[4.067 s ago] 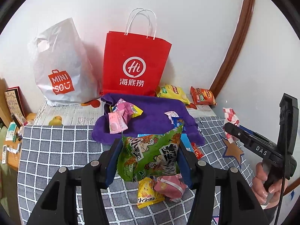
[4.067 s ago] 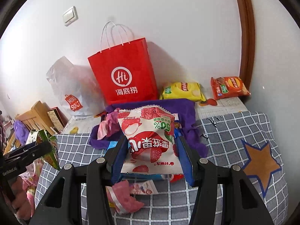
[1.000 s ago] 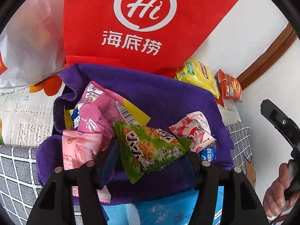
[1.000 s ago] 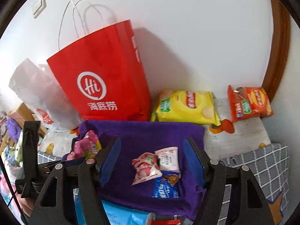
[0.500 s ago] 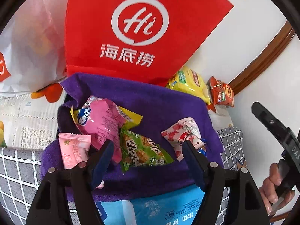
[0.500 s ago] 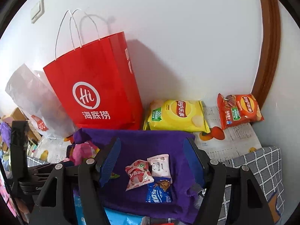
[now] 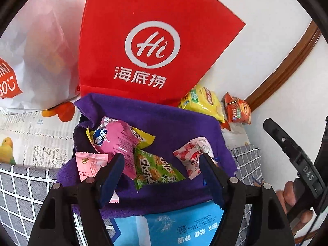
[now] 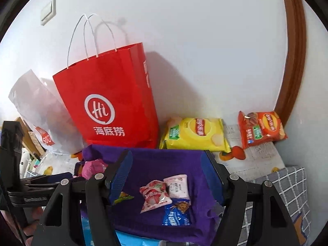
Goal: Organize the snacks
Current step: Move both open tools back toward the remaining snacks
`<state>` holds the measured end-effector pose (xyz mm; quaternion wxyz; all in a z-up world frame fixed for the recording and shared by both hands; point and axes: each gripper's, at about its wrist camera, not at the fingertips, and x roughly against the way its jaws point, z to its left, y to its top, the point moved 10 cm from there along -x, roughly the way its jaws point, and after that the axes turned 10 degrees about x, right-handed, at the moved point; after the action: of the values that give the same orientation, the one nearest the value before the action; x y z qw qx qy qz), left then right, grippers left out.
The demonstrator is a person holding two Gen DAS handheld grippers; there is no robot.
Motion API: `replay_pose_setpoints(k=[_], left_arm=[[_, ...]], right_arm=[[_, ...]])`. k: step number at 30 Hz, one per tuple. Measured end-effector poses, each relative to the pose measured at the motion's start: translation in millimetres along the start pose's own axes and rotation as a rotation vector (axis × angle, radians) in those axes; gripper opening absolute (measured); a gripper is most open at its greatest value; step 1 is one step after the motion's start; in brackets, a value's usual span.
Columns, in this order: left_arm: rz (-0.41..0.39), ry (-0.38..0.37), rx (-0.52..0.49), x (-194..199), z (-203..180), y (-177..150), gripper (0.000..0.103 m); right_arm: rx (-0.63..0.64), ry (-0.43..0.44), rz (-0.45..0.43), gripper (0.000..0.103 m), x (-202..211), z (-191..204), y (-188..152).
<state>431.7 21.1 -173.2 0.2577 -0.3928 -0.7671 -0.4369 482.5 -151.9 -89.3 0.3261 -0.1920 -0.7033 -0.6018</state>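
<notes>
A green snack pack (image 7: 155,170) lies on the purple cloth (image 7: 174,123) that lines a low tray. My left gripper (image 7: 162,174) hovers just above it, open, its pads clear of the pack. Left of it lie a big pink pack (image 7: 119,139) and a small pink pack (image 7: 90,164); a strawberry pack (image 7: 192,155) is to the right. My right gripper (image 8: 167,176) is open and empty over the purple cloth (image 8: 164,164). Below it lie the strawberry pack (image 8: 154,194), a white-pink pack (image 8: 177,185) and a blue cookie pack (image 8: 176,213).
A red paper bag (image 8: 106,106) and a white plastic bag (image 8: 34,110) stand against the wall behind the cloth. Yellow chips (image 8: 194,133) and orange chips (image 8: 260,127) lie at the back right. A light blue packet (image 7: 180,225) lies in front on the checked tablecloth (image 7: 24,186).
The left jaws have spread and let go of the green pack, which now rests on the purple cloth. The left gripper has lifted and drawn back a little. The right gripper has barely moved.
</notes>
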Motion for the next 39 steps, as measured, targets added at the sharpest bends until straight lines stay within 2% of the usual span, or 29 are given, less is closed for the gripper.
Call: replay_pose_setpoints(k=[3, 5, 7, 10, 15, 20, 29, 31, 33, 36, 39], left_arm=[[-0.016, -0.002, -0.007, 9, -1, 2, 0.073], [-0.029, -0.001, -0.013, 13, -4, 3, 0.073], [-0.027, -0.011, -0.014, 16, -6, 2, 0.073], [-0.037, -0.022, -0.018, 21, -10, 2, 0.073], [-0.053, -0.037, -0.027, 31, -16, 3, 0.073], [-0.057, -0.041, -0.029, 35, -19, 3, 0.073], [-0.063, -0.046, -0.033, 39, -22, 2, 0.073], [-0.061, -0.048, -0.033, 39, -22, 1, 0.073], [-0.058, -0.048, -0.031, 38, -22, 0, 0.073], [-0.057, -0.043, -0.031, 39, -23, 0, 0.073], [-0.070, -0.035, -0.042, 43, -25, 0, 0.073]], right_arm=[[-0.020, -0.055, 0.003, 0.069, 11, -14, -5], [-0.044, -0.022, 0.033, 0.069, 15, -18, -15], [-0.045, 0.013, 0.081, 0.069, 18, -20, -34], [-0.032, -0.011, 0.140, 0.068, 22, -25, -73], [-0.031, 0.017, 0.269, 0.056, 16, -20, -146], [-0.048, 0.078, 0.346, 0.044, 10, -8, -191], [0.018, 0.134, 0.324, 0.043, 14, 14, -205], [0.039, 0.127, 0.343, 0.043, 8, 16, -209], [0.050, 0.139, 0.352, 0.048, 5, 16, -211], [0.070, 0.122, 0.370, 0.048, -4, 15, -217], [0.056, 0.106, 0.344, 0.043, 0, 10, -217]])
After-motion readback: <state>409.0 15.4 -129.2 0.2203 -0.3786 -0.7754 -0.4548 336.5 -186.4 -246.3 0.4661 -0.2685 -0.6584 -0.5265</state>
